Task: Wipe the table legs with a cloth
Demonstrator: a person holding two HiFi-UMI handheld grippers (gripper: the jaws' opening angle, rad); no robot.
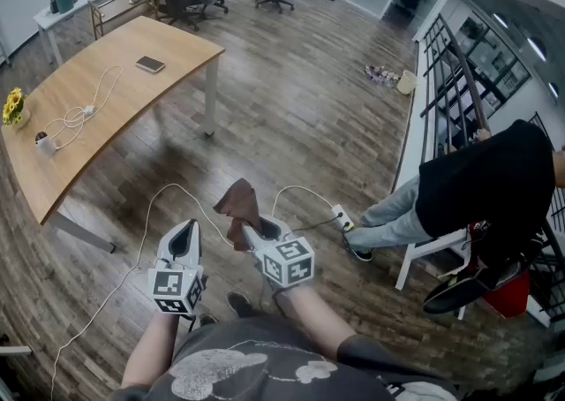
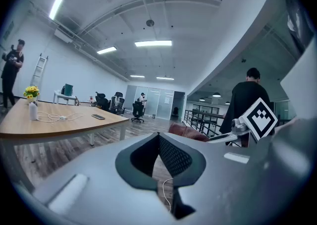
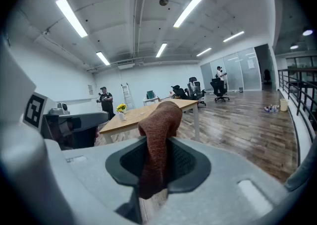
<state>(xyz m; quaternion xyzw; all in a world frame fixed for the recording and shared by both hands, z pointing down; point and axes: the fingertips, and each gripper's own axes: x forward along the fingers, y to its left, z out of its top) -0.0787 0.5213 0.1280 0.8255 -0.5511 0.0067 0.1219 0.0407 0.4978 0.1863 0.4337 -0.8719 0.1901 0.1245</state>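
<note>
Head view, right gripper point(image 1: 252, 230) pinching cloth point(image 1: 238, 205), cable point(image 1: 168, 187) across floor point(image 1: 300, 117), table point(image 1: 115, 90) beyond.

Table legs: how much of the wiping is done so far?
Done: cloth clamped in the right tool. In hand: it is held over the floor, apart from the table. Left: all wiping; the cloth touches no leg, including the near white leg. The left tool is shut, empty.

The left gripper point(image 2: 159, 137) has its grey jaws closed, tips meeting. Just beyond them a reddish-brown cloth point(image 2: 184, 131) shows, with a black-and-white marker cube point(image 2: 260, 118) to its right. At left stands a long wooden table with white legs point(image 2: 74, 125), bearing yellow flowers point(image 2: 31, 91) and a white cable point(image 2: 54, 117).
</note>
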